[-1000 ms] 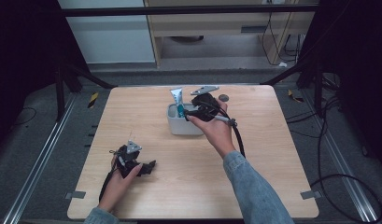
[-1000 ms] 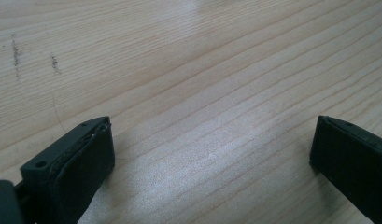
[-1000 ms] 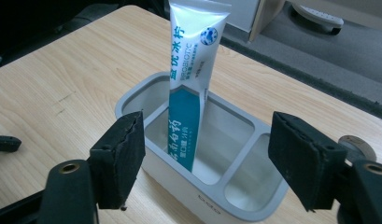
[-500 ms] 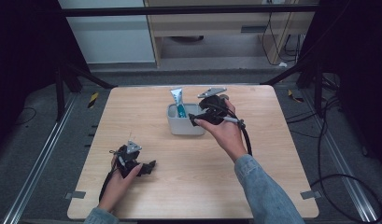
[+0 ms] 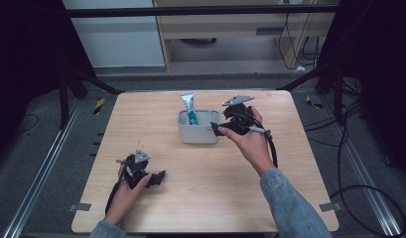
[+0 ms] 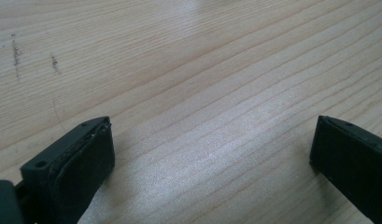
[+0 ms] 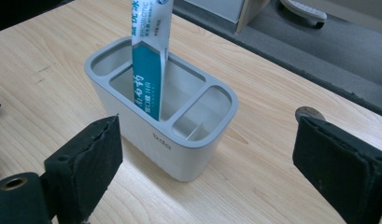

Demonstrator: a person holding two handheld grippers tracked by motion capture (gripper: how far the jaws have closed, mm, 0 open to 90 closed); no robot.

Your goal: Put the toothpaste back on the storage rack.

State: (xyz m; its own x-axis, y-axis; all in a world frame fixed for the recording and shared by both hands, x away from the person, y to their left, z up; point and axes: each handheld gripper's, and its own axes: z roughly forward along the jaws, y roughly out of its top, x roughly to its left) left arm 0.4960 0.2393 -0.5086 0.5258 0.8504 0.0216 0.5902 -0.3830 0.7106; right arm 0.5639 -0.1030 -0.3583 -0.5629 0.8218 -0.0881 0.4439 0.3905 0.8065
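Note:
A grey three-compartment holder (image 5: 196, 135) (image 7: 146, 140) stands at the table's middle back. A white and teal toothpaste tube (image 5: 189, 105) (image 7: 149, 70) stands upright in its middle compartment. My right gripper (image 5: 216, 129) (image 7: 209, 142) is just right of the holder, pointing at it. Its jaws have just been opening and now stand wide apart, with nothing between them and the holder a little beyond. My left gripper (image 5: 158, 177) (image 6: 212, 140) rests open on the bare wood near the front left, with nothing in it.
The wooden table (image 5: 290, 163) has bare room at the front and right. A small round grey disc (image 7: 310, 113) lies near the far edge behind the holder. Black frame legs and cables surround the table on the grey floor.
My right gripper has drawn back to the right, away from the holder, and its jaws have spread. The tube stays standing in the holder. The left hand has not moved.

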